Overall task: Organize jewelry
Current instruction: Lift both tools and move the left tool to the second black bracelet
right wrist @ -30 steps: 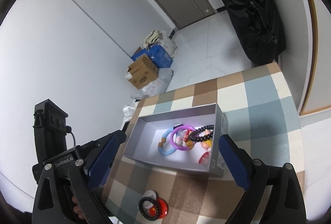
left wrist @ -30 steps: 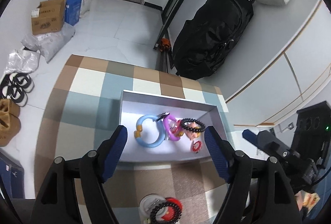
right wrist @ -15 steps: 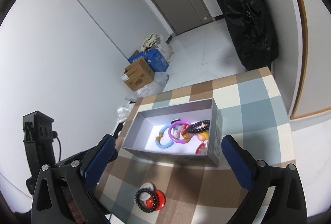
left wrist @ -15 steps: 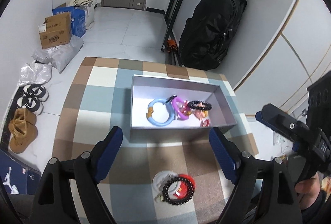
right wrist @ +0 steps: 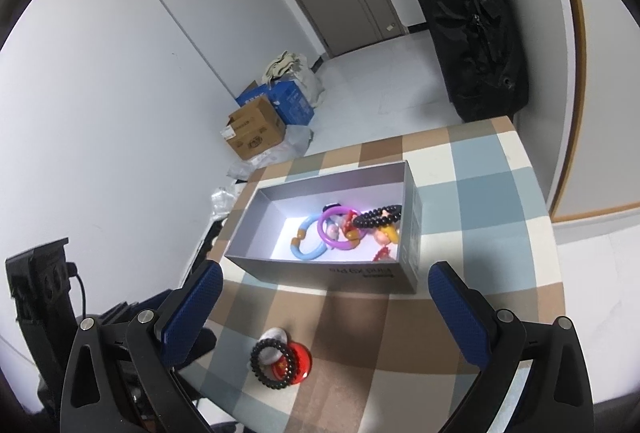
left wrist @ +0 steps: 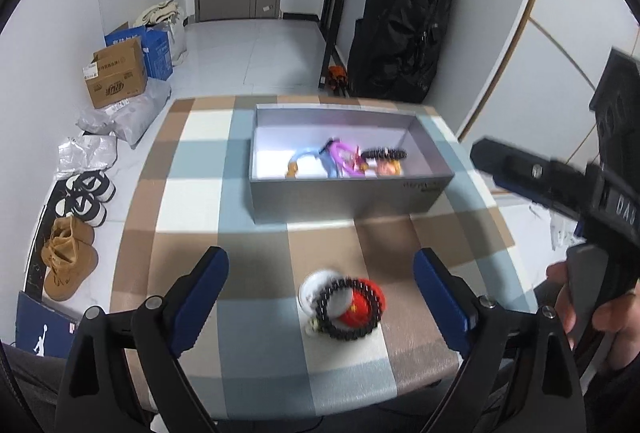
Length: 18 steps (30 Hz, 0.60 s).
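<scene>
Nearest the left-wrist camera, the left gripper (left wrist: 320, 297) has its 2 blue-padded jaws spread wide, having just been opening, with nothing pressed between them. Framed in that gap, on the checked tablecloth (left wrist: 188, 193), lies a black beaded bracelet (left wrist: 350, 307) on top of a red disc (left wrist: 366, 309) and a white disc (left wrist: 318, 287). The right gripper (right wrist: 324, 309) also stands wide apart and empty, hanging above the same small pile. Farther back sits an open grey box (left wrist: 344, 197) holding a light blue bangle (right wrist: 306, 243), a purple ring (right wrist: 338, 229), another black beaded bracelet (right wrist: 378, 215) and small red and orange pieces. Beyond the table, a cardboard carton (left wrist: 116, 77) stands on the floor and a black bag (left wrist: 404, 25) leans against the wall.
</scene>
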### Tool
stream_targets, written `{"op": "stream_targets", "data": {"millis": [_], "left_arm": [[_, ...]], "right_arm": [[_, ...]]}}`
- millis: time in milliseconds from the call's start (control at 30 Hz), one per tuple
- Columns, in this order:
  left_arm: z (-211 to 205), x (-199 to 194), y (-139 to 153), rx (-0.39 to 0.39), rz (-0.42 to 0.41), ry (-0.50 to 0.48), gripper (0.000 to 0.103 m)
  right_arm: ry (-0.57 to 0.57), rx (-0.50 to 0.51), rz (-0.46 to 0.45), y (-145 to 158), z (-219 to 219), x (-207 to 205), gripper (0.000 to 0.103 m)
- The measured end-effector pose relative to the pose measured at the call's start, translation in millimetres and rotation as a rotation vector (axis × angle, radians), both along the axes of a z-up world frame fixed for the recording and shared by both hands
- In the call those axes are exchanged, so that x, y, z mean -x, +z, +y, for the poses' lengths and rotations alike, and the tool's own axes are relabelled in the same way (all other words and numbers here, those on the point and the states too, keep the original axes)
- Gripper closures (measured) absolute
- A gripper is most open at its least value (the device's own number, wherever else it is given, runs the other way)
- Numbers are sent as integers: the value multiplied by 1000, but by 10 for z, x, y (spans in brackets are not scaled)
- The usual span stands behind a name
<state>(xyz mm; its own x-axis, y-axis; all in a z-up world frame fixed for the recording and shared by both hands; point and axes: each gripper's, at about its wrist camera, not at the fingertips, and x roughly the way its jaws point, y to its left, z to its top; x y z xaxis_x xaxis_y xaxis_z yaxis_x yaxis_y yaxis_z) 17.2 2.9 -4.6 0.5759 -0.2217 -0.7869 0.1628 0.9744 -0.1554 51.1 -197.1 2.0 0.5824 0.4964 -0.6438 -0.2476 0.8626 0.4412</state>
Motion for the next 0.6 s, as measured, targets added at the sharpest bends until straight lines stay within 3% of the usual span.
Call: {"op": "stream_targets", "data": {"millis": [267, 367, 600], "left_arm": [[-164, 83, -303, -175, 106, -68, 12], [-194, 102, -370, -182, 135, -85, 12], [-359, 115, -365, -265, 96, -130, 12]], "right_arm": [[-30, 7, 13, -7, -55, 30, 0], [-22, 16, 19, -12, -39, 40, 0], [-15, 38, 13, -4, -24, 72, 0]]}}
